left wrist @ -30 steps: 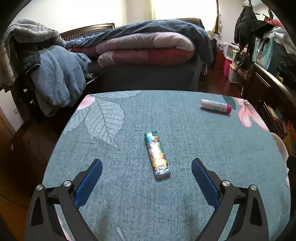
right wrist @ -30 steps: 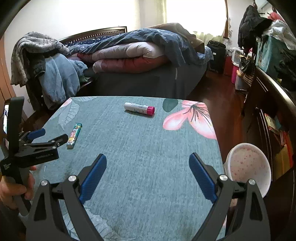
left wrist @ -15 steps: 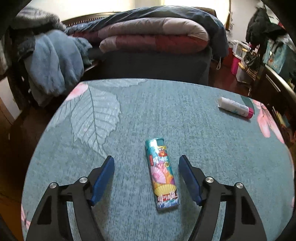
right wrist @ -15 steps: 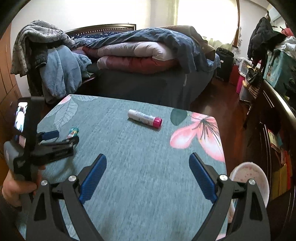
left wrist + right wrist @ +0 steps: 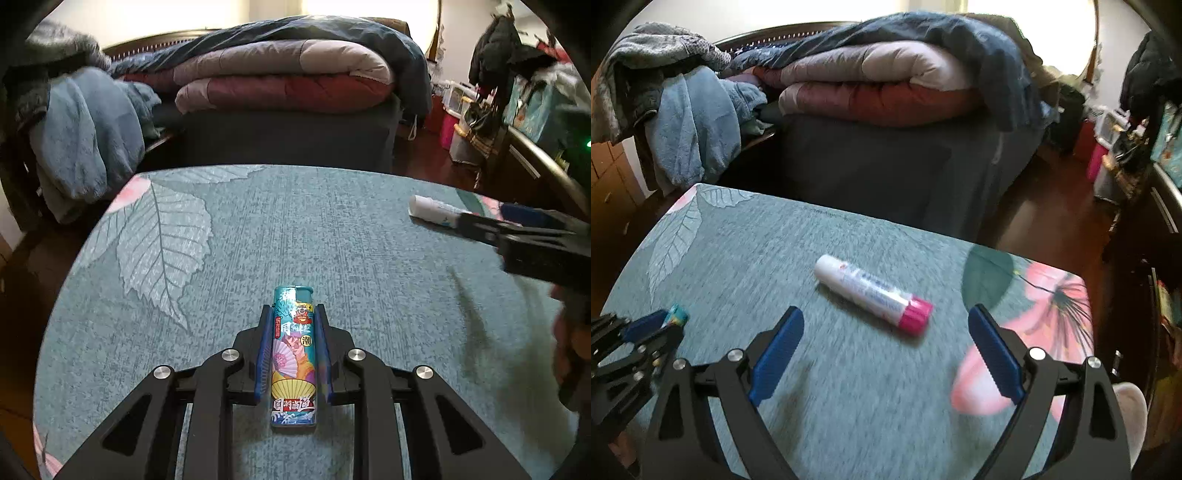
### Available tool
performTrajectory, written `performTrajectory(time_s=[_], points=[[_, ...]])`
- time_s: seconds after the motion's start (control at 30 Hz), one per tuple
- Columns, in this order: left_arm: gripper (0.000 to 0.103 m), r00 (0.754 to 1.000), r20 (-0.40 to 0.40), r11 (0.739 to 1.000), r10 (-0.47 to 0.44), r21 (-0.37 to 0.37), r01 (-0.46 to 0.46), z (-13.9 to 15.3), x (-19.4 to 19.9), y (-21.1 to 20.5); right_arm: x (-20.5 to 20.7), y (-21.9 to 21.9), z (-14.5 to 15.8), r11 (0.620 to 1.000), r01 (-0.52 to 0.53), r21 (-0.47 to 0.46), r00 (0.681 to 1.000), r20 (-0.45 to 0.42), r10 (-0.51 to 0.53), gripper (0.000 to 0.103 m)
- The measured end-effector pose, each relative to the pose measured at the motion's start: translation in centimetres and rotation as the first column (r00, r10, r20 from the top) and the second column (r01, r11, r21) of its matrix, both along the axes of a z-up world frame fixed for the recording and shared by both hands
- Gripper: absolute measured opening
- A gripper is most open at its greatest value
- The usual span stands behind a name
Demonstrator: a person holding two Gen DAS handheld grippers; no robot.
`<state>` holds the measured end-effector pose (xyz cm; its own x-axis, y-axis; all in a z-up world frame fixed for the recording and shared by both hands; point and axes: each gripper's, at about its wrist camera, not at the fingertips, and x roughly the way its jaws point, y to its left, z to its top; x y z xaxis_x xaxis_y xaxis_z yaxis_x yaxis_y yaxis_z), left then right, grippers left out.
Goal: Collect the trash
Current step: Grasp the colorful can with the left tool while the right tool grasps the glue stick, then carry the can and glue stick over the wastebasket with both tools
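A teal printed lighter lies on the teal floral tablecloth. My left gripper is shut on the lighter, its blue pads pressed to both long sides, down at the cloth. Its tip also shows in the right wrist view. A white tube with a pink cap lies on the cloth. My right gripper is open and empty, with the tube just ahead between its fingers. The tube's white end shows in the left wrist view, partly hidden by the right gripper's finger.
A bed with folded quilts stands beyond the table's far edge. Blue and grey clothes hang at the left. A pale pink-speckled bin sits on the floor off the table's right edge. Cluttered furniture lines the right side.
My left gripper has moved forward over the lighter and shut on it. My right gripper has moved toward the tube, which now lies close between its open fingers.
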<state>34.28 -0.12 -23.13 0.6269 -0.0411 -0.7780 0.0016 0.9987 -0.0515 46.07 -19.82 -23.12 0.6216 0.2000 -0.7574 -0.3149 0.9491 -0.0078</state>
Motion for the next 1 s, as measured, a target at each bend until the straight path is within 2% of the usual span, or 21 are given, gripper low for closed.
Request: performTrajectory(time_s=[0.1,0.23,0.3,0.37,0.5,0.57,0.73,1.0], points=[[0.022,1.000,-0.004,0.998,0.011,-0.055,-0.011,0.5,-0.4,1.2,1.7,0.2,-0.7,1.000,-0.011,-0.003,1.000,-0.021,0.011,0.091],[0.022,1.000,0.011,0.997,0.014,-0.078,-0.013,1.4,-1.2,1.9,2.8,0.3,-1.4,1.000,-0.012,0.015,0.999,-0.052,0.013,0.088],[0.022,1.000,0.017,0.997,0.009,-0.077,-0.007,1.9,-1.6,2.0,2.7,0.5,-1.6,1.000,-0.025,0.006,0.998,-0.055,0.025,0.073],[0.022,1.000,0.020,0.997,0.006,-0.072,-0.004,2.3,-1.9,2.0,2.2,0.9,-1.9,0.999,-0.044,-0.014,0.996,-0.073,0.043,0.065],[0.022,1.000,0.029,0.997,0.000,-0.083,0.003,3.0,-2.7,1.7,0.9,1.4,-2.0,0.997,-0.080,-0.003,0.994,-0.078,0.080,0.033],[0.022,0.999,0.035,0.997,-0.005,-0.080,0.008,3.4,-3.1,1.5,0.1,1.6,-1.9,0.996,-0.093,-0.011,0.992,-0.081,0.092,0.027],[0.022,0.999,0.051,0.997,-0.007,-0.074,0.011,4.5,-4.4,1.4,-3.6,2.0,-1.1,0.990,-0.138,-0.003,0.988,-0.069,0.137,0.025],[0.022,0.996,0.087,0.997,0.006,-0.071,0.000,6.4,-7.0,1.9,-11.1,0.1,1.3,0.987,-0.103,0.122,0.992,-0.067,0.112,0.024]])
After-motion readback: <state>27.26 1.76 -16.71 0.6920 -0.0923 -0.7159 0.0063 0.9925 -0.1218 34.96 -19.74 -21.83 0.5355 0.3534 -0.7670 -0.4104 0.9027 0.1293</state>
